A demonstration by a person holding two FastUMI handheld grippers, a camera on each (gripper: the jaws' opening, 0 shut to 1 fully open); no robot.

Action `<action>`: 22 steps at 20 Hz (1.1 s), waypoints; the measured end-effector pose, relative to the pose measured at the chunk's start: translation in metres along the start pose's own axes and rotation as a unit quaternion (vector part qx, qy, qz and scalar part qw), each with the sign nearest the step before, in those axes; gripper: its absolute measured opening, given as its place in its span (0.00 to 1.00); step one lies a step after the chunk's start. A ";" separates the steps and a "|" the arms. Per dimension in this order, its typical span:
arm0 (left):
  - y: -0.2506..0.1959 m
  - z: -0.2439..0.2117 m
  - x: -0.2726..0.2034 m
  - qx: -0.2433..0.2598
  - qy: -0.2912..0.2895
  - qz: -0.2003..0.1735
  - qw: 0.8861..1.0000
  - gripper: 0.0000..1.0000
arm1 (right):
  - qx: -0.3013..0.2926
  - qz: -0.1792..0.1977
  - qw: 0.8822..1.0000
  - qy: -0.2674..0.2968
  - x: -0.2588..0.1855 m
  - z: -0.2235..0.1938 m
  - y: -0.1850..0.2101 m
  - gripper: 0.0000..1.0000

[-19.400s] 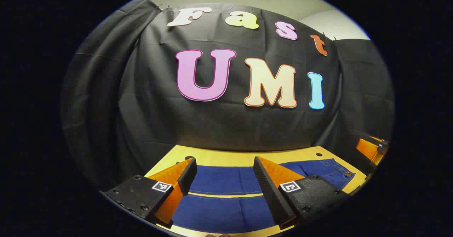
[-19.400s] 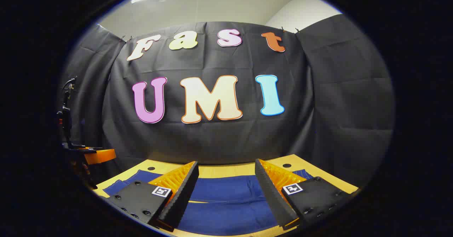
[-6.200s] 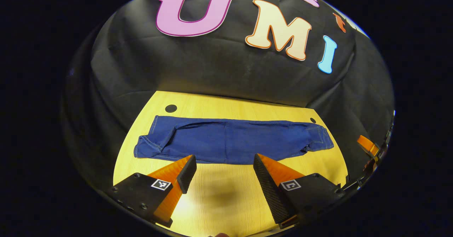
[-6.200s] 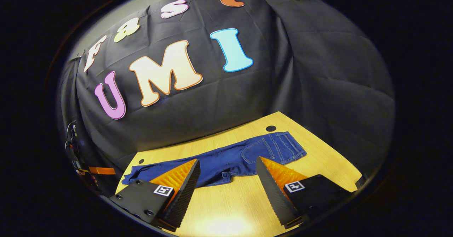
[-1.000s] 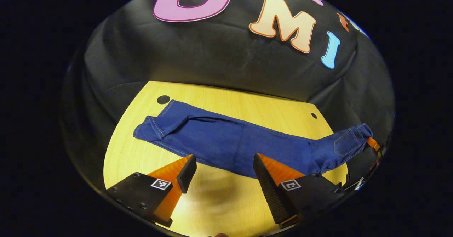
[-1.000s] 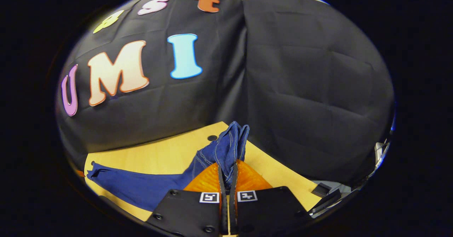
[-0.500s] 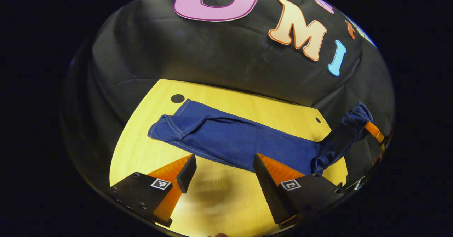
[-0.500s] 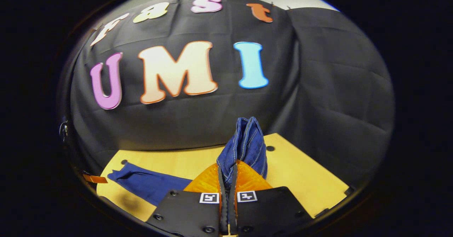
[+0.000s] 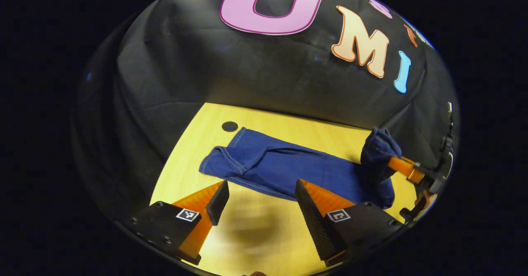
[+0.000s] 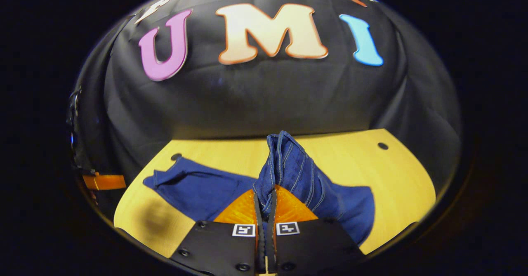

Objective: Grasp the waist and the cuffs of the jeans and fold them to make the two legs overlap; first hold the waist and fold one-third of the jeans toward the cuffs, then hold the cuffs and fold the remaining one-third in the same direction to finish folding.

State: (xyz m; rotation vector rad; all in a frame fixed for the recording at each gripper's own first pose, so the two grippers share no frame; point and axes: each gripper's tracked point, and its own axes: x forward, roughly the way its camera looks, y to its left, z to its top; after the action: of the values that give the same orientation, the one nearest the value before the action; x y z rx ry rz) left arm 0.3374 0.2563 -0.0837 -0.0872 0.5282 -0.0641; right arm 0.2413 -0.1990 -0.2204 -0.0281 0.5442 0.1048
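Observation:
Dark blue jeans lie lengthwise on the yellow wooden table, legs stacked, cuffs toward the left. My right gripper is shut on the waist, which stands bunched up above its fingertips, held off the table and doubled back over the legs. In the left gripper view that same gripper holds the waist at the right. My left gripper hangs open above bare table, just in front of the jeans' near edge, holding nothing. The right gripper view catches the left gripper at the far left.
The black cloth wall closes in the table at the back and sides. Small dark holes mark the tabletop near the back corners. Bare wood runs along the front of the jeans.
My right gripper has carried the waist up and leftward over the legs, toward the cuffs, so the flat part of the jeans looks shorter. The left gripper stays open.

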 end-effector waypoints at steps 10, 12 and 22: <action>0.039 0.013 0.089 0.061 0.003 -0.011 0.998 0.96 | -0.019 0.044 0.997 0.055 0.007 -0.018 0.003 0.12; 0.040 0.009 0.103 0.073 0.012 -0.015 0.997 0.96 | 0.003 0.068 0.996 0.053 0.005 -0.017 0.017 0.33; 0.076 -0.014 0.149 0.120 0.050 0.014 0.991 0.95 | 0.030 0.058 0.998 0.017 -0.034 0.007 -0.019 0.99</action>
State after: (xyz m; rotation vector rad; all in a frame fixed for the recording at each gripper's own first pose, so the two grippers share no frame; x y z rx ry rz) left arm 0.4618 0.3186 -0.1784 0.1581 0.6178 -0.1051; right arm 0.2182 -0.2208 -0.1974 0.0604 0.5831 0.2021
